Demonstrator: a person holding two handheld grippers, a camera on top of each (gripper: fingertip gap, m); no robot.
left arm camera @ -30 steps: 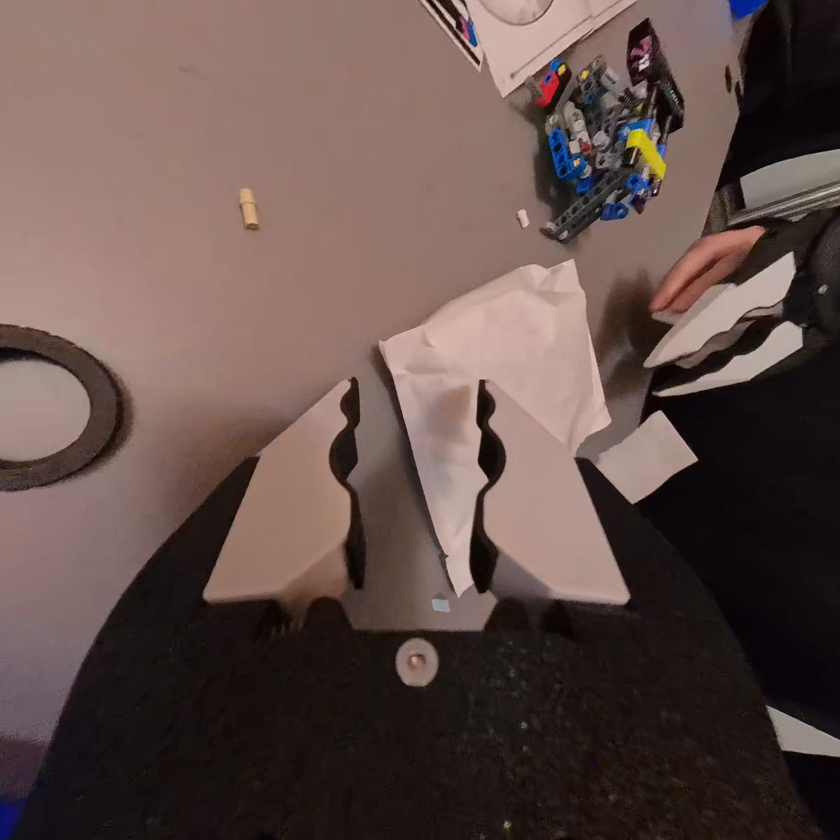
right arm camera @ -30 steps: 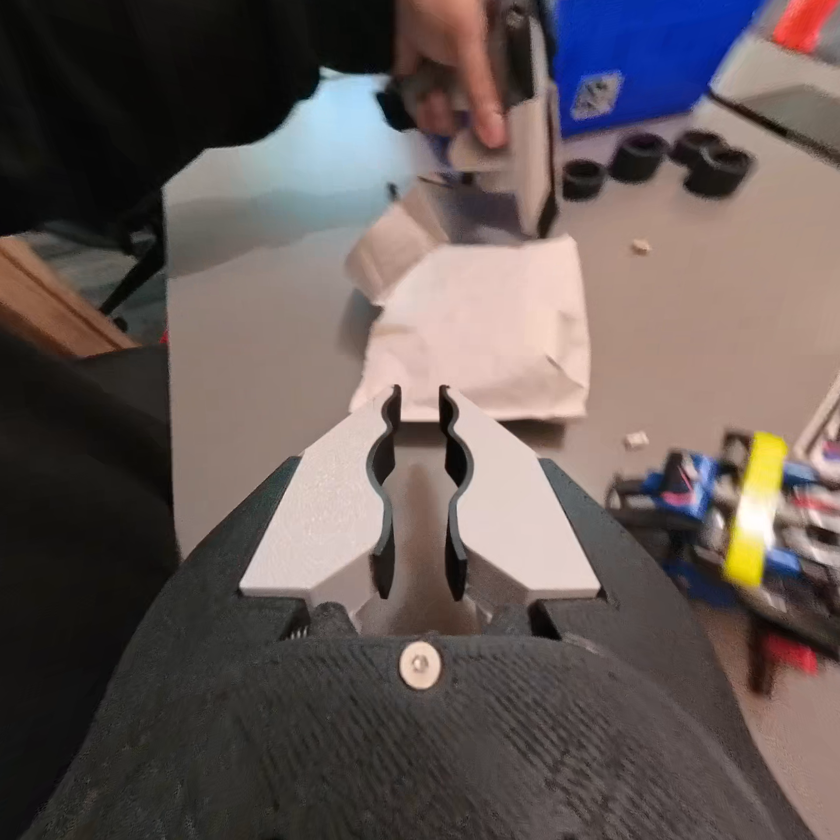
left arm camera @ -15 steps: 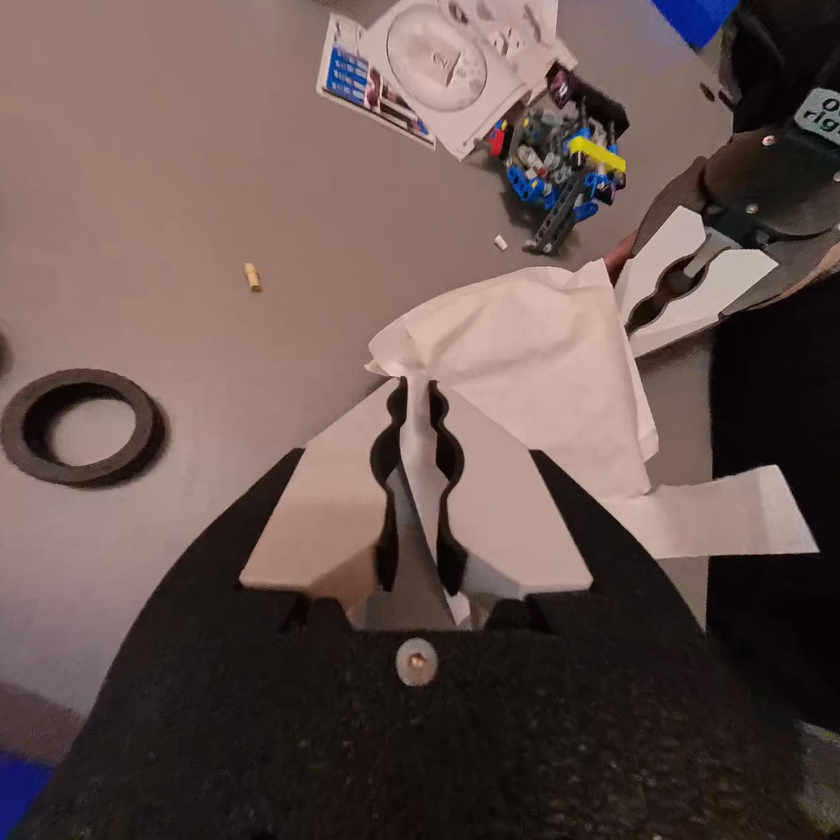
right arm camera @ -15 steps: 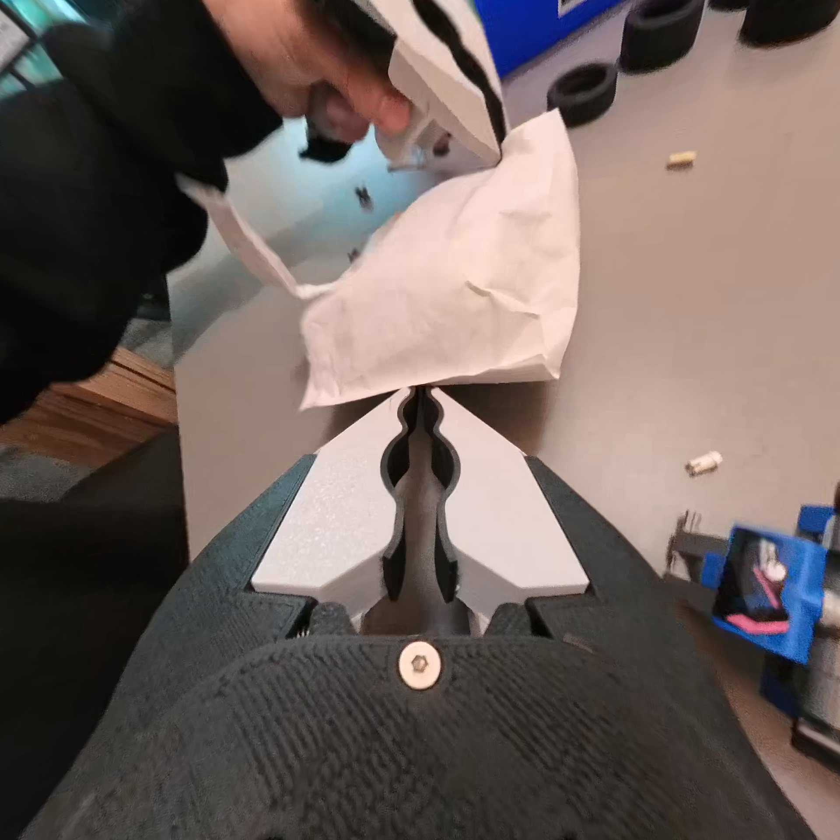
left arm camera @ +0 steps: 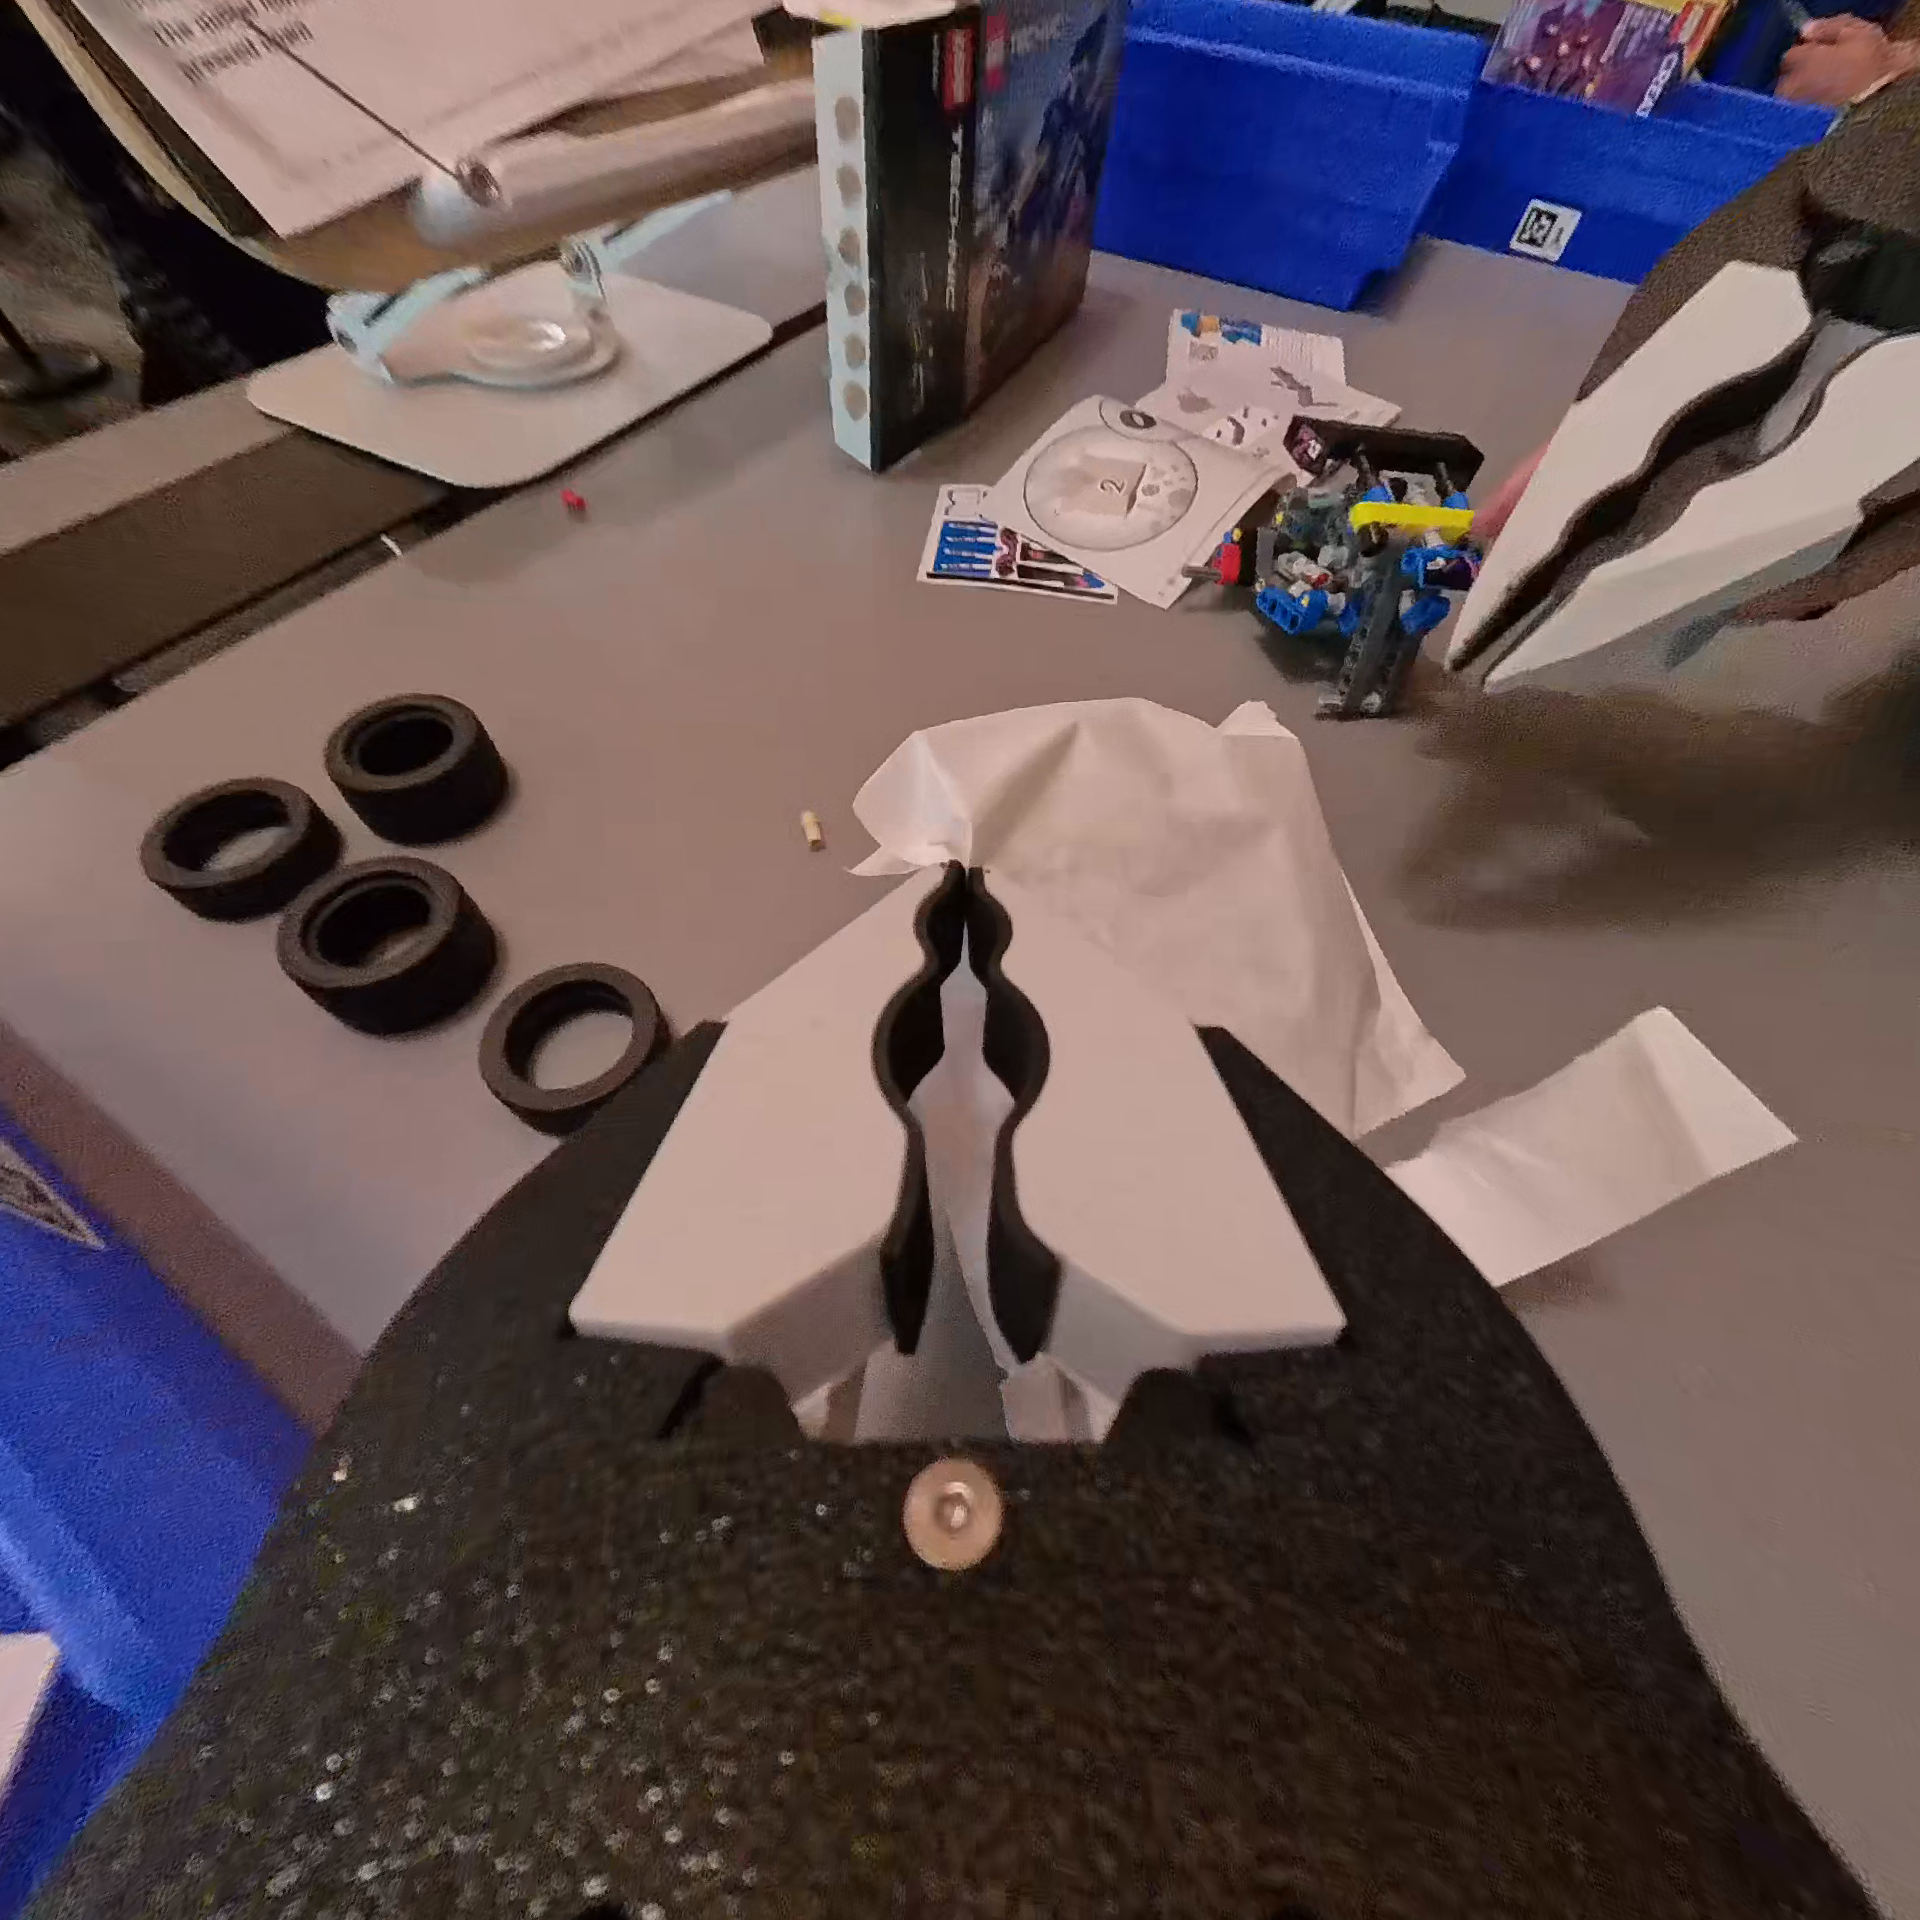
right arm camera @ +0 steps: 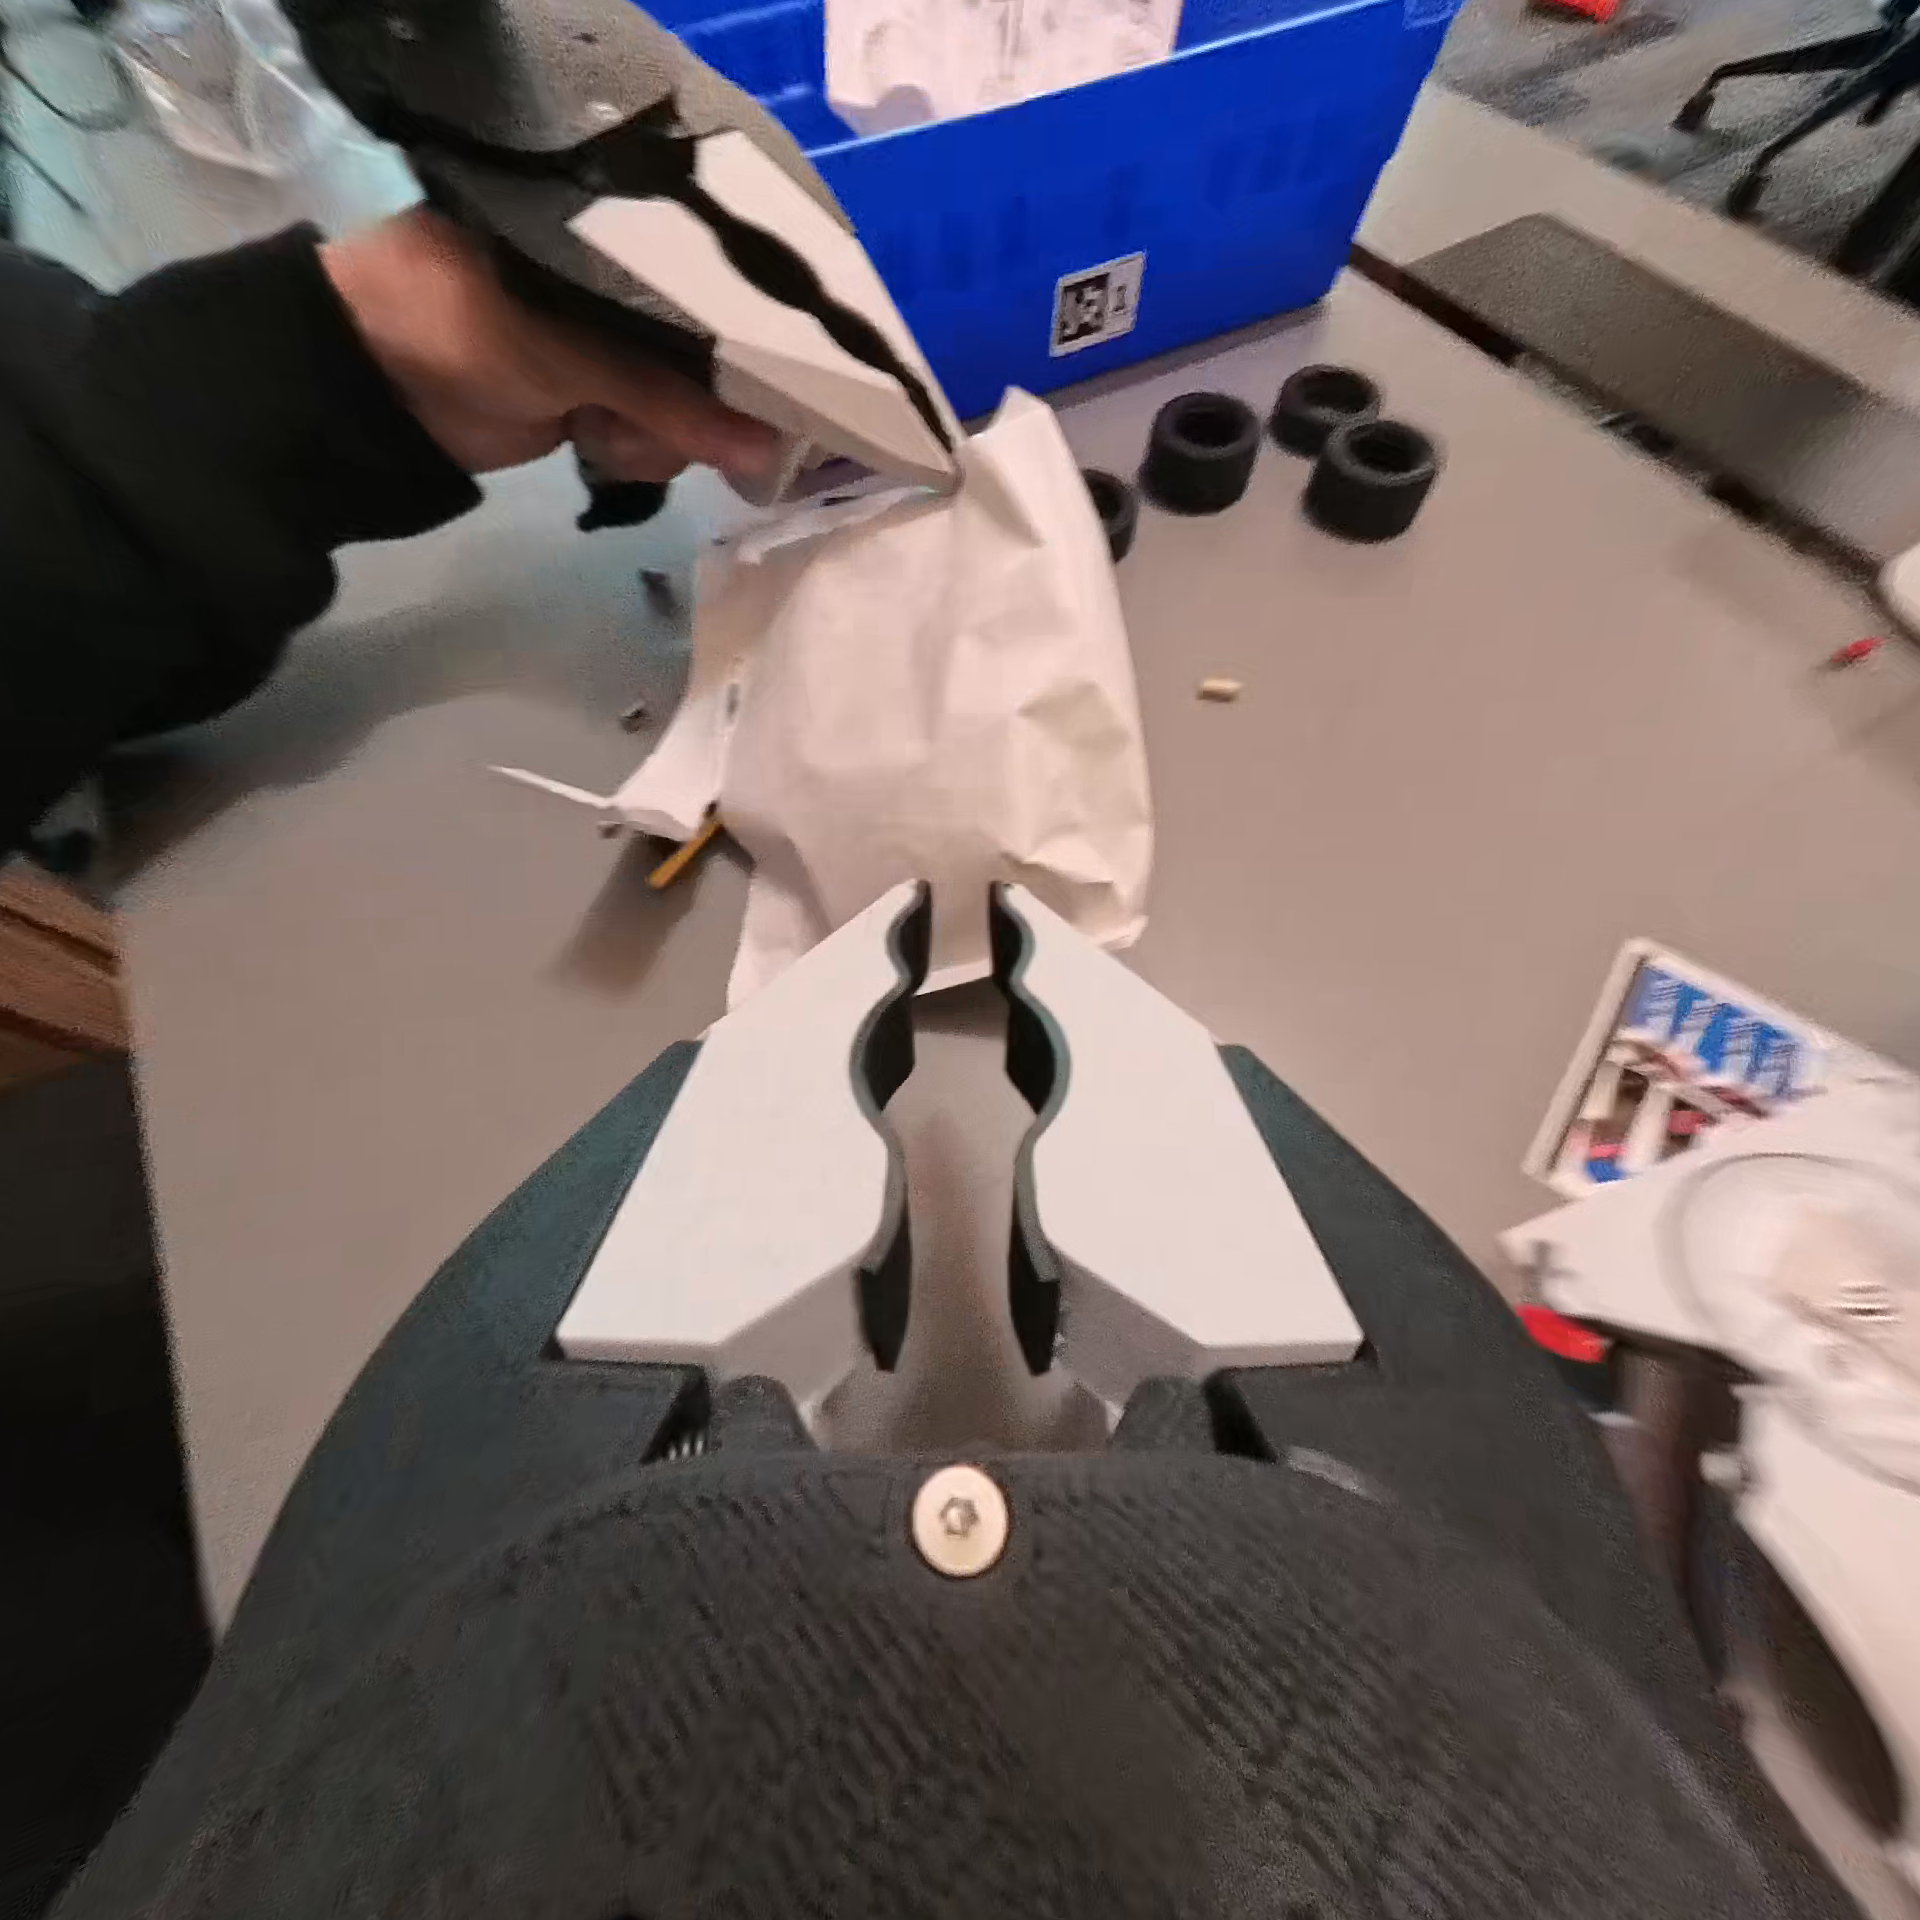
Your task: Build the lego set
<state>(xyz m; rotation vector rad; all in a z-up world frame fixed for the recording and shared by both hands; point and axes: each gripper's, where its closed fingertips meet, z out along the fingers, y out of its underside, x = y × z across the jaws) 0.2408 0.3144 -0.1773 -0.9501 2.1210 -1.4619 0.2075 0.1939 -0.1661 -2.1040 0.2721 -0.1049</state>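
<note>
My left gripper (left arm camera: 961,875) is shut on the top edge of a white paper bag (left arm camera: 1153,852) and holds it up off the grey table (left arm camera: 644,644). In the right wrist view it (right arm camera: 935,457) hangs the bag (right arm camera: 935,707) upright, with a hand behind it. My right gripper (right arm camera: 961,904) is slightly open, its tips at the bag's lower edge; it also shows in the left wrist view (left arm camera: 1662,509). A yellow piece (right arm camera: 681,857) and small dark pieces (right arm camera: 655,587) lie by the bag. The part-built blue, grey and yellow model (left arm camera: 1351,561) sits beyond.
Several black tyres (left arm camera: 384,935) lie left of the bag. A torn paper strip (left arm camera: 1579,1132) lies at its right. A tan pin (left arm camera: 812,831), instruction sheets (left arm camera: 1122,488), the set's box (left arm camera: 935,208) and blue bins (right arm camera: 1091,187) stand farther back. There is about 12 cm between the tips of the two grippers.
My left gripper closed on the bag's edge and lifted it off the table. My right gripper came to the bag's lower edge, nearly shut, then opened a little.
</note>
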